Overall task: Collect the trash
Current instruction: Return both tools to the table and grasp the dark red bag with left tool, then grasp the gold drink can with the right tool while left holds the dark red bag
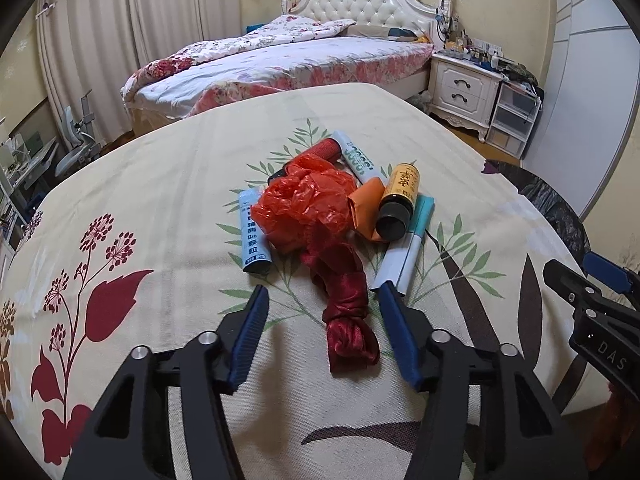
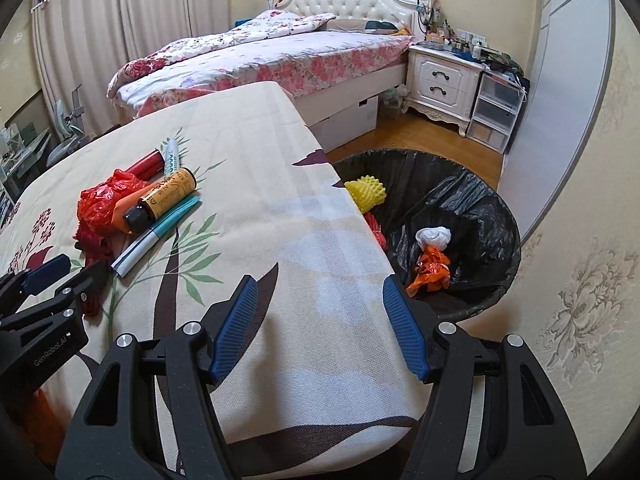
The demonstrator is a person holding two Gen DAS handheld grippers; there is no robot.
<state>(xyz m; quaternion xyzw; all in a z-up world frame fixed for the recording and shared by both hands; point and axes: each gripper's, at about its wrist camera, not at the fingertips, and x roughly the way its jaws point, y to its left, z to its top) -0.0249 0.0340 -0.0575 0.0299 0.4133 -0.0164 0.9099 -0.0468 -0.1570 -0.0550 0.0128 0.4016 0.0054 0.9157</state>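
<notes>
A heap of trash (image 1: 320, 208) is being carried near the middle of the surface (image 1: 160, 200), with a knotted cloth strip (image 1: 348, 320) lying at its near side, between the fingers of the left tool (image 1: 322, 300). The right tool (image 2: 318, 294) is being held over the surface's right edge, beside the lined bin (image 2: 480, 208) standing on the floor to the right, in which several discarded pieces are lying. A bed (image 2: 280, 56) is being seen behind the surface, with a nightstand (image 2: 444, 80) to its right.

Both cameras look steeply down and forward over the table (image 1: 160, 208), close to its cloth. The left wrist view faces the trash pile (image 1: 316, 208) straight on. The right wrist view sits right of the pile (image 2: 132, 208), over the table's edge, also showing the bin (image 2: 480, 216). Both share the pile and the bed (image 1: 288, 60) behind.
</notes>
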